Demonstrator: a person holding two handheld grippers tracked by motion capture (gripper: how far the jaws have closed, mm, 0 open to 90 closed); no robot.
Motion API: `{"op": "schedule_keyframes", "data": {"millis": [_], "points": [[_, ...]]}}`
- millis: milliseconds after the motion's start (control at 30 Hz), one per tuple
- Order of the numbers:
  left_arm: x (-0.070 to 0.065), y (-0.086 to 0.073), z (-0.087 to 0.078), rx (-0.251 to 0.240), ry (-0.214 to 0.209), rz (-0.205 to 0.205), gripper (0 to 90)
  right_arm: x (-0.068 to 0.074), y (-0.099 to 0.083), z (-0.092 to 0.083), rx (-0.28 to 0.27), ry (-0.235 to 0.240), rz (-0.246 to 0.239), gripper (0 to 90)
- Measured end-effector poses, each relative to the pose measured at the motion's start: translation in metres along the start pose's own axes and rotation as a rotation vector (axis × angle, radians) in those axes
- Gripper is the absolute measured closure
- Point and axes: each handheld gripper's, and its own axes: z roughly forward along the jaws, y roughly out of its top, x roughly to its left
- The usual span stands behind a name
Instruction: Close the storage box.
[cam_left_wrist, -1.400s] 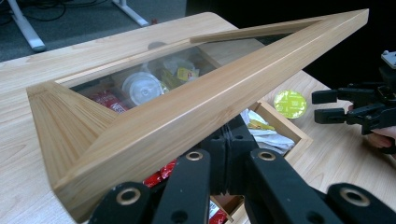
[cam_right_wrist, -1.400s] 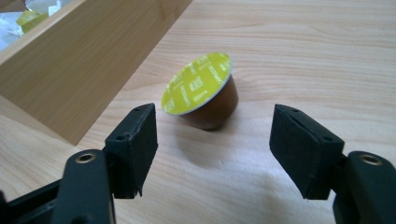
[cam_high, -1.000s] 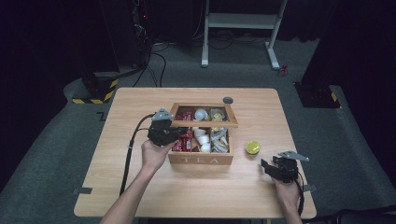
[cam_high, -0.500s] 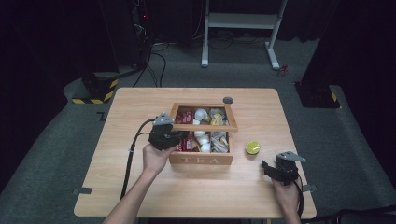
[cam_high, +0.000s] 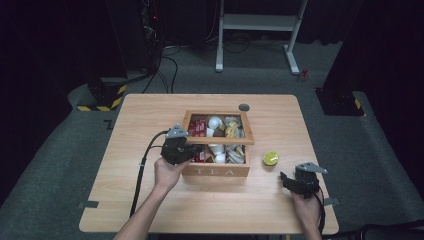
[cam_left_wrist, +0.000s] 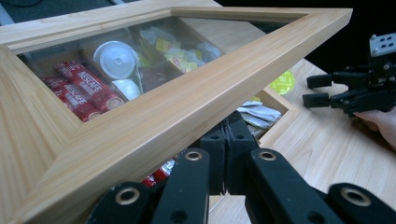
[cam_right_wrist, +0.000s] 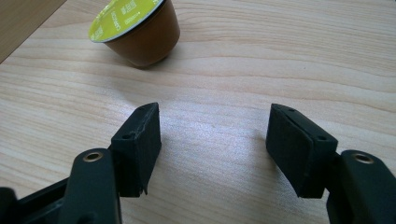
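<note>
Two grippers | left gripper (cam_high: 194, 148): jaws clenched under the raised glass-paned lid (cam_left_wrist: 196, 93) of the tea box (cam_high: 220, 171) | right gripper (cam_right_wrist: 212, 149): jaws just been opening, nothing between | coffee capsule (cam_right_wrist: 135, 30): lying tilted on the table (cam_high: 150, 200), just ahead of right jaws, beside box.

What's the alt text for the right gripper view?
Open right tongs hang empty just above the wooden table, their two black pads apart. Ahead of them a brown coffee capsule with a yellow-green foil lid lies tipped on its side, untouched.
</note>
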Motion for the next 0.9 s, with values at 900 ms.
{"op": "schedule_keyframes", "data": {"millis": [900], "points": [[-0.003,-0.018,0.009,0.001,-0.019,-0.031,89.2,0.0,0.0,0.0,-0.001,0.002,-0.002,34.7]]}}
